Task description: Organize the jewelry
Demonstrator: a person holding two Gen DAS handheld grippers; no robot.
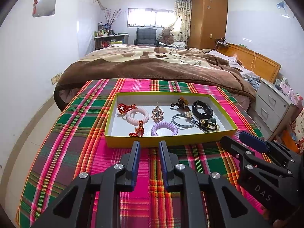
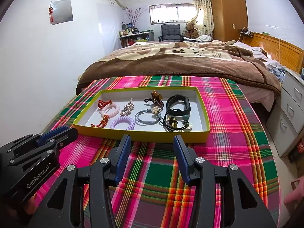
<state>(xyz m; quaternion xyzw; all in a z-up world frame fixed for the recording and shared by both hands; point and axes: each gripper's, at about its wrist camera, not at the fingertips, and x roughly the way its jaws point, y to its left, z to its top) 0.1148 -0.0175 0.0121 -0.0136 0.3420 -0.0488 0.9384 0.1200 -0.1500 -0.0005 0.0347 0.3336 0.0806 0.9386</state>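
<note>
While both grippers hang above the plaid cloth [image 1: 76, 133] short of the box, every piece of jewelry in view lies inside the shallow yellow-rimmed tray [image 1: 171, 141], which sits just ahead of the fingertips. The left gripper [image 1: 149, 146] holds its jaws a narrow gap apart with nothing between them; the right gripper [image 2: 152, 140] stands wider open, likewise empty. Ahead of the left gripper and nearest it lies the purple coil tie [image 1: 164, 128]; ahead and to its left lie the pink coil tie [image 1: 137, 115] and two red knotted ornaments [image 1: 126, 108]. Ahead of the right gripper and slightly to its left rests the grey elastic with a flower [image 2: 148, 116]; straight ahead are the black band [image 2: 178, 102] and a beaded black tie [image 2: 175, 123]. The pieces lie spread apart rather than heaped, probably so each can be pinched singly. This layout fits either a sorted tray or one awaiting rearrangement.
</note>
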